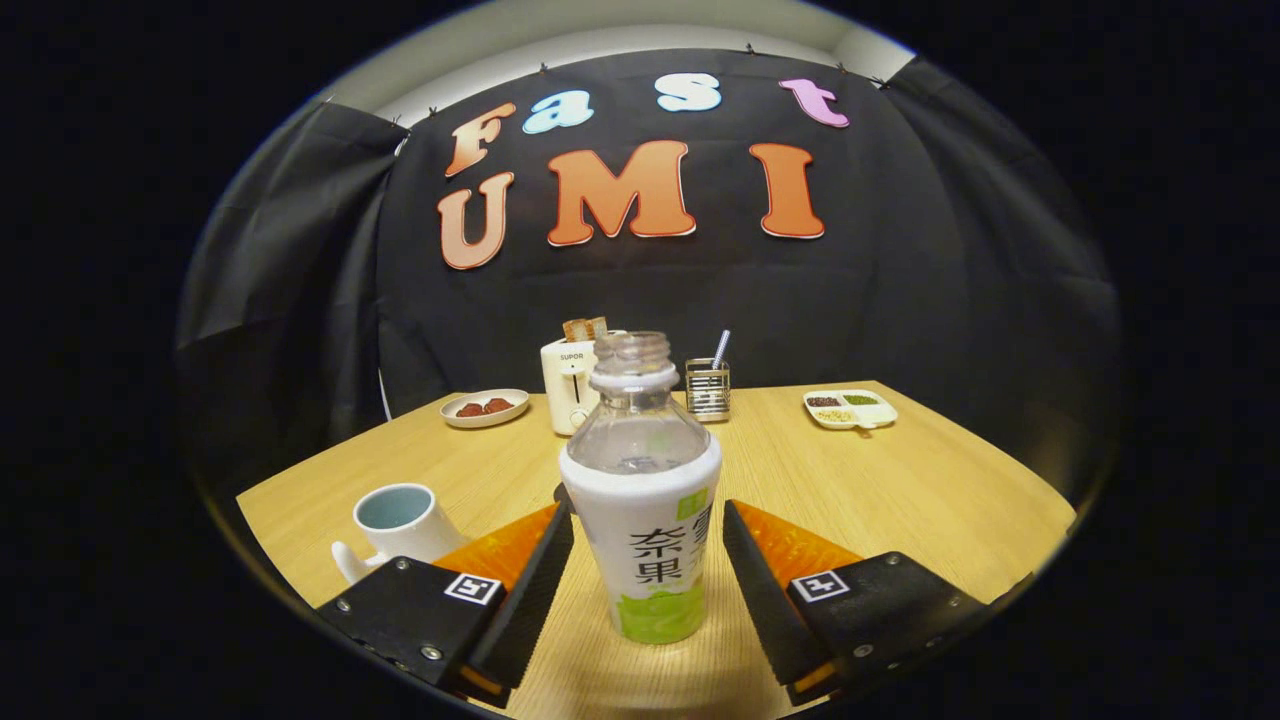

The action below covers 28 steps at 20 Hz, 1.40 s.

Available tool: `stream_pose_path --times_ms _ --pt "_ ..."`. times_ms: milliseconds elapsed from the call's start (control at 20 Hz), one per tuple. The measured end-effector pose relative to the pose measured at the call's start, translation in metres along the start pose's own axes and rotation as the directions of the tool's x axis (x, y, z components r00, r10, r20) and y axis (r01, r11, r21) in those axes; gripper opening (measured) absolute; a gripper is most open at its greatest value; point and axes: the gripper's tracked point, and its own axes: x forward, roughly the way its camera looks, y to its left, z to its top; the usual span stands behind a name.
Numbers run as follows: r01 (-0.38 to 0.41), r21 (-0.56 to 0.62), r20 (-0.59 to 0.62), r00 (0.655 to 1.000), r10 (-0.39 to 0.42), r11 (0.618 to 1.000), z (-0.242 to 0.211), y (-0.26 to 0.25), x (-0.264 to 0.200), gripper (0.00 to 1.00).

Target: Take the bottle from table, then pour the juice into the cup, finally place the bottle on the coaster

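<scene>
1. Step in hand: the first one, taking the bottle (642, 500). It stands upright on the table (900, 490) at the centre of the frame, cap off, its clear upper part looking nearly empty above the white label.

2. Tongs: the gripper (645, 540) is spread wide, one finger either side of the bottle's lower half. The left finger looks to be touching or almost touching the label; the right finger stands a little apart from it. Both are not pressing, so I judge the bottle not yet gripped.

3. Next move: the fingers need to close evenly on the labelled body, then lift straight up, since an uneven squeeze could tip a light, open bottle.

4. The cup (398, 522) sits at lower left, just beyond the left finger, its mouth open upward; the pour will call for a swing to that side and a tilt of the neck over its rim.

5. I cannot make out a coaster.

6. Pose: the gripper is held low and level, near the tabletop, pointing straight across toward the far wall, with the bottle centred between the fingers.

7. Far side, upper centre: a toaster (568, 385), a small rack (707, 388), a plate (485, 408) to the left, a divided tray (851, 408) to the right, all well apart from the bottle.
</scene>
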Motion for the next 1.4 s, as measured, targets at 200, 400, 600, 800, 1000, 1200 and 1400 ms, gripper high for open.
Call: stream_pose_path --times_ms 200,400,600,800,1000,1200,1400 --pt "0.025 0.005 -0.034 0.999 -0.025 1.0 -0.017 -0.001 0.014 0.82" --pt "0.05 0.002 -0.05 0.998 -0.05 0.999 -0.026 -0.002 0.019 0.7" --pt "0.063 -0.018 -0.051 0.997 -0.064 0.998 -0.026 -0.001 0.019 0.64" --pt "0.086 -0.078 -0.007 0.996 -0.087 0.993 -0.011 0.002 0.014 0.59" --pt "0.084 -0.192 0.025 0.996 -0.08 0.978 0.007 0.016 0.015 0.58" --pt "0.12 -0.396 0.067 0.993 -0.102 0.91 0.019 0.03 0.017 0.58" --pt "0.157 -0.547 0.075 0.987 -0.139 0.822 0.019 0.03 0.023 0.58"
